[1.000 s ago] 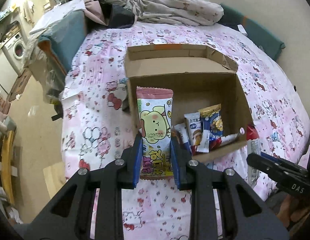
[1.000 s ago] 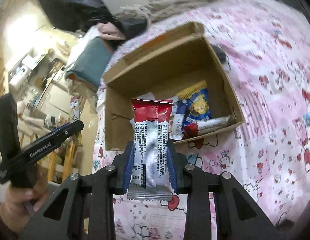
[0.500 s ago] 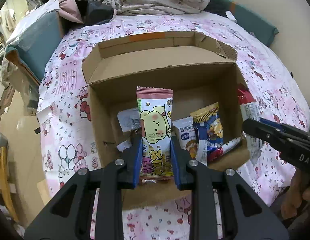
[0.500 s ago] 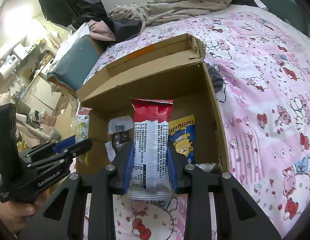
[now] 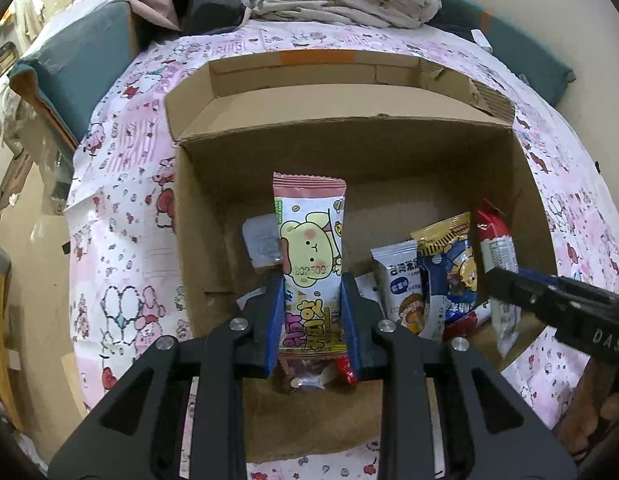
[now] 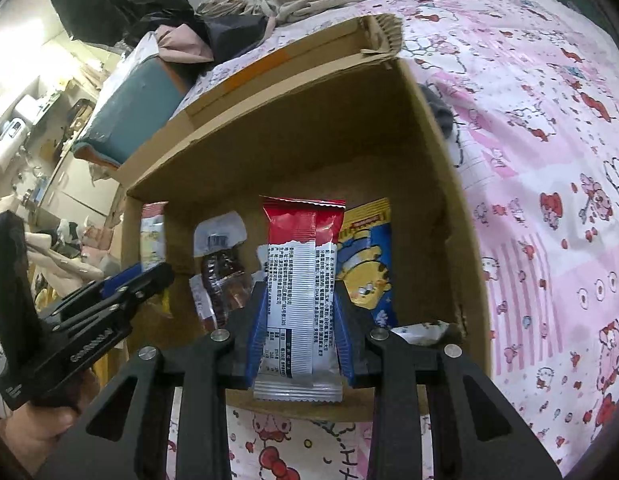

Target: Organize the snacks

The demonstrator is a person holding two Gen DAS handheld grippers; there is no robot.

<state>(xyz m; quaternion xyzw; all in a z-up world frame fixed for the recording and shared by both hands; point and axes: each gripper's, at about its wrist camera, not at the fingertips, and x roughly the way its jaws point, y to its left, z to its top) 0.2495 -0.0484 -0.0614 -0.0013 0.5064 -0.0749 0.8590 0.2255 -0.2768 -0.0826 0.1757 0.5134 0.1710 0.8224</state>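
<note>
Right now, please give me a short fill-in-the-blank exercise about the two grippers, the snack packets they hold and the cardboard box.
1. The left gripper holds a pink packet printed with a cartoon ____.
2. The right gripper holds a packet whose top is ____.
3. Both packets hang over the open cardboard ____.
4. The box stands on a pink patterned ____.

Missing words: dog; red; box; bedsheet

Brown cardboard box on pink cartoon-print bedsheet; yellow-and-pink cartoon packet; red-and-white packet (fine black print).
</note>
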